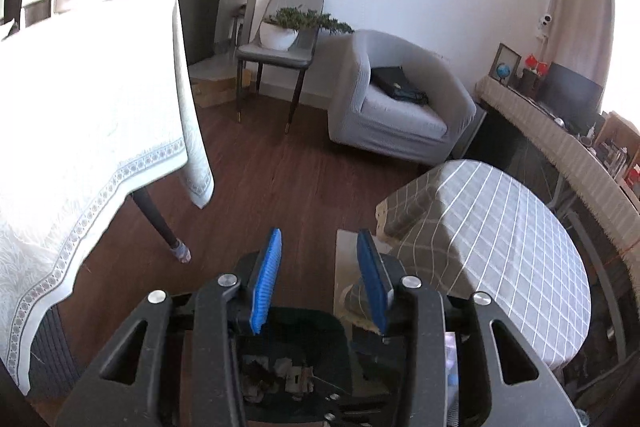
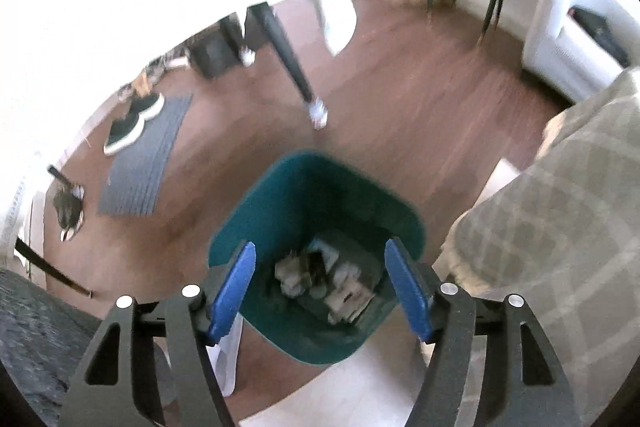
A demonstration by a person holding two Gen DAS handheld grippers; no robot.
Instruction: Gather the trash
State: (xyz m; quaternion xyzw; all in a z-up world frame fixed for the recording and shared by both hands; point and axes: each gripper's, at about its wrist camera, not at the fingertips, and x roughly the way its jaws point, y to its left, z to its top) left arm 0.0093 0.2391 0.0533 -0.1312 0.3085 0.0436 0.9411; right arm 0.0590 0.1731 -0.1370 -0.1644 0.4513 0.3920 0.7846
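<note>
A teal trash bin [image 2: 280, 203] stands on the wooden floor and holds crumpled paper and wrappers [image 2: 320, 275]. My right gripper [image 2: 320, 259] is open and empty, hanging above the bin's mouth. In the left wrist view the same bin [image 1: 324, 331] shows dark below my fingers, with trash [image 1: 280, 373] in its bottom. My left gripper [image 1: 318, 251] is open and empty above the bin, its blue pads wide apart.
A table with a white cloth [image 1: 80, 115] and a dark leg [image 1: 160, 219] stands left. A round table with a checked cloth [image 1: 500, 247] is on the right. A grey armchair [image 1: 400, 107], a chair with a plant [image 1: 280, 39], a grey mat and shoes [image 2: 136, 123] lie around.
</note>
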